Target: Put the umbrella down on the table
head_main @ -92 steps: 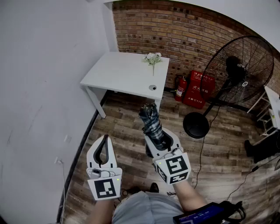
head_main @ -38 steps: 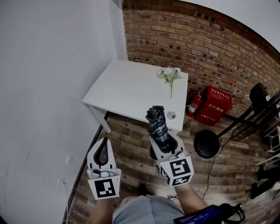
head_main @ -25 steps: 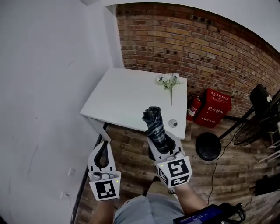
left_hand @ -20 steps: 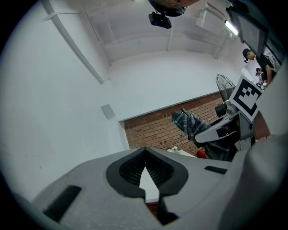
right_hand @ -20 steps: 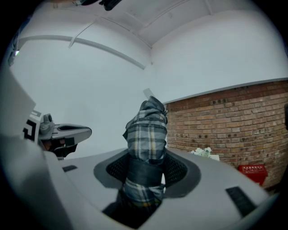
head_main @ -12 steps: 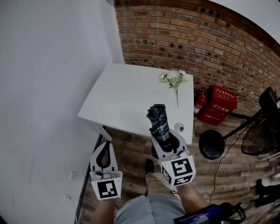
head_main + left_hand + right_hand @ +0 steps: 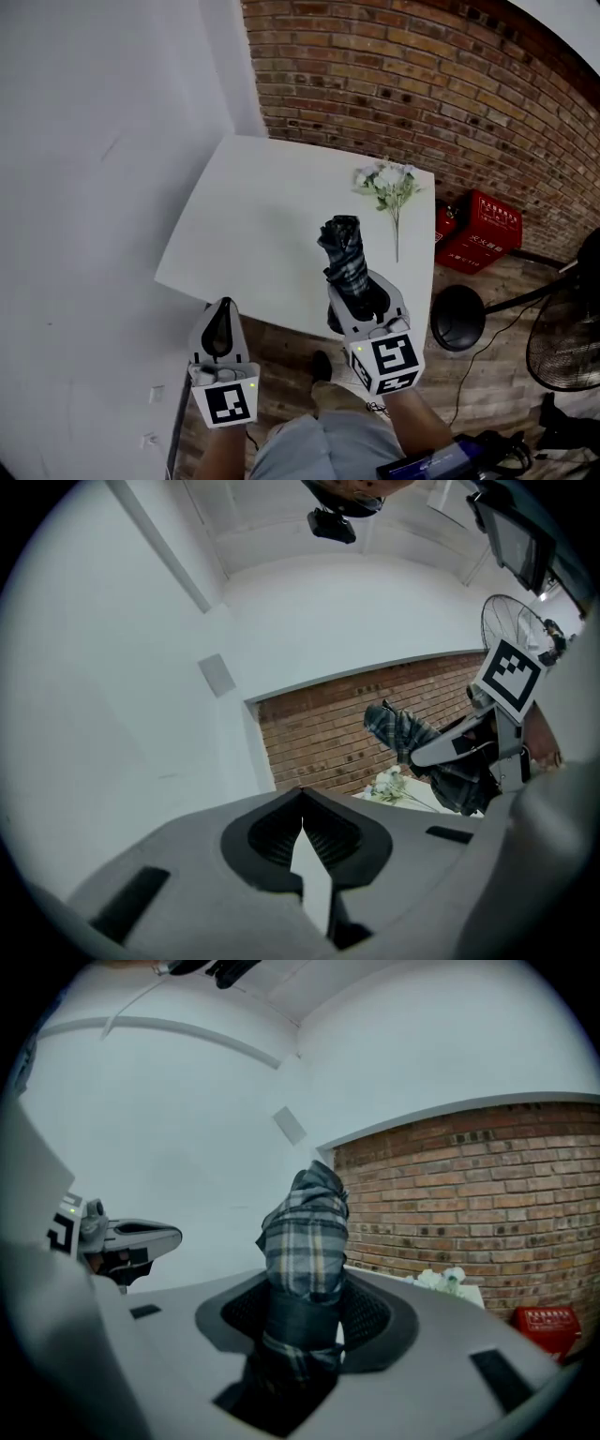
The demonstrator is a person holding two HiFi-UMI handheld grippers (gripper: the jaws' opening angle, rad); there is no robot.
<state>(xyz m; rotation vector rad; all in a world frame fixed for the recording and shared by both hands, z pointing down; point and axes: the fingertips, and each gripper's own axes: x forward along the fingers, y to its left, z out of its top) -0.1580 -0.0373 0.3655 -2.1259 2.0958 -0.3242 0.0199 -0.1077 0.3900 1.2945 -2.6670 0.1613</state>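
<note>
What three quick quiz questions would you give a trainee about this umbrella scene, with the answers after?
1. Which gripper is shut on the folded plaid umbrella?
2. True or false: the umbrella already lies flat on the white table.
3. What lies on the table near the brick wall? A: a sprig of white flowers. B: a mug. C: a book.

Key
1. The right gripper.
2. False: it stands up out of the right gripper's jaws.
3. A.
</note>
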